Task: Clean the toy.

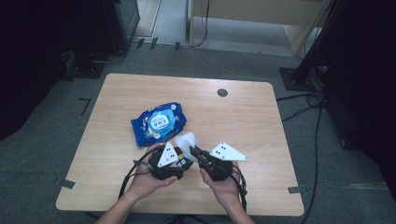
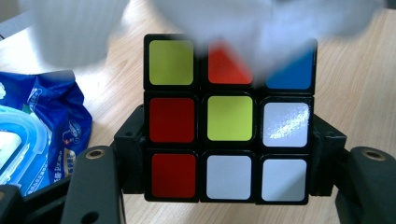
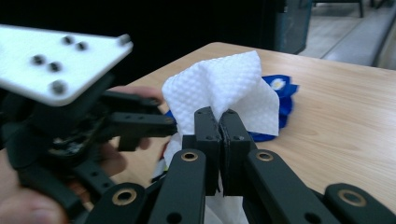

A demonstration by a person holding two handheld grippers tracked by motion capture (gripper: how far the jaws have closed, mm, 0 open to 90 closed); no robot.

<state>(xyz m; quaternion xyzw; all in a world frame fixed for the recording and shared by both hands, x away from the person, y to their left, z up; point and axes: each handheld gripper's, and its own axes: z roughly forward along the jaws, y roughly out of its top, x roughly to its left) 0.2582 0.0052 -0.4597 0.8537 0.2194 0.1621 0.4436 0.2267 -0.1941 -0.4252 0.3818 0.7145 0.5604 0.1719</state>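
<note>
A scrambled puzzle cube (image 2: 229,119) with yellow, red, white and blue stickers sits clamped between the jaws of my left gripper (image 2: 229,154); in the high view the cube (image 1: 183,162) peeks out in front of that gripper (image 1: 180,165). My right gripper (image 3: 219,123) is shut on a white wet wipe (image 3: 224,88), which stands up above its tips. In the high view the wipe (image 1: 186,141) hangs just above the cube, held by the right gripper (image 1: 195,150). A blurred white edge of the wipe (image 2: 210,18) covers the cube's top row.
A blue pack of wet wipes (image 1: 159,122) lies on the wooden table (image 1: 243,116), just beyond and left of both grippers. A dark round grommet (image 1: 222,92) sits near the far edge. Cables trail from both grippers toward the near edge.
</note>
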